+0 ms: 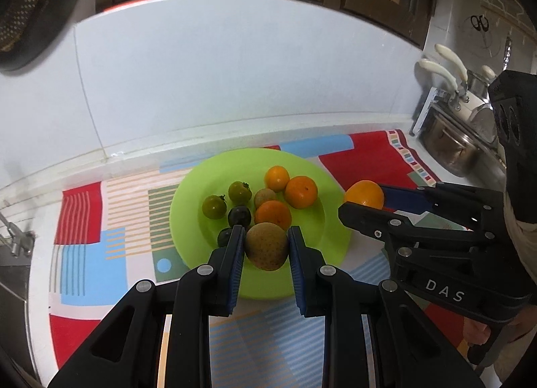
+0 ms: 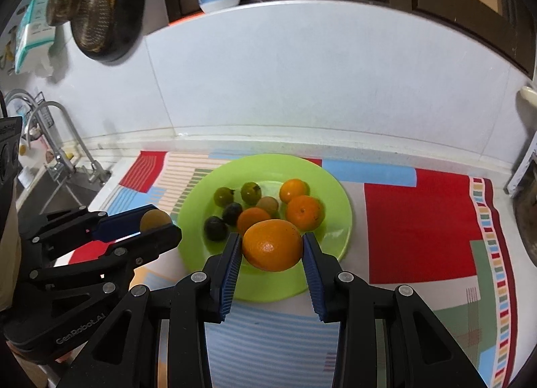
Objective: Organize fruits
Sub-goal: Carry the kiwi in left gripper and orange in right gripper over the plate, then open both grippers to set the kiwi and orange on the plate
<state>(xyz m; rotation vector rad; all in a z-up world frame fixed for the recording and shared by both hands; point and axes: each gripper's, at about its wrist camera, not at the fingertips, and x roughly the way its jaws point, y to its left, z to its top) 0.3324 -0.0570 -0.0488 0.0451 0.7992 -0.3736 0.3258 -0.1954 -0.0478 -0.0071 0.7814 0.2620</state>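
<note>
A brown speckled fruit [image 1: 266,247] was clamped by the left gripper [image 1: 266,247] and an orange [image 2: 272,244] by the right gripper [image 2: 272,248], both carried clear above the green plate [image 2: 332,186], presumably for placing among the fruit there.

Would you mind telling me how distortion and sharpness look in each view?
Left wrist view: fisheye bends the backsplash edge into an arc; the brown fruit in the left claw is sharp. Right wrist view: same bowing, dark corner vignetting; the orange is crisp.
</note>
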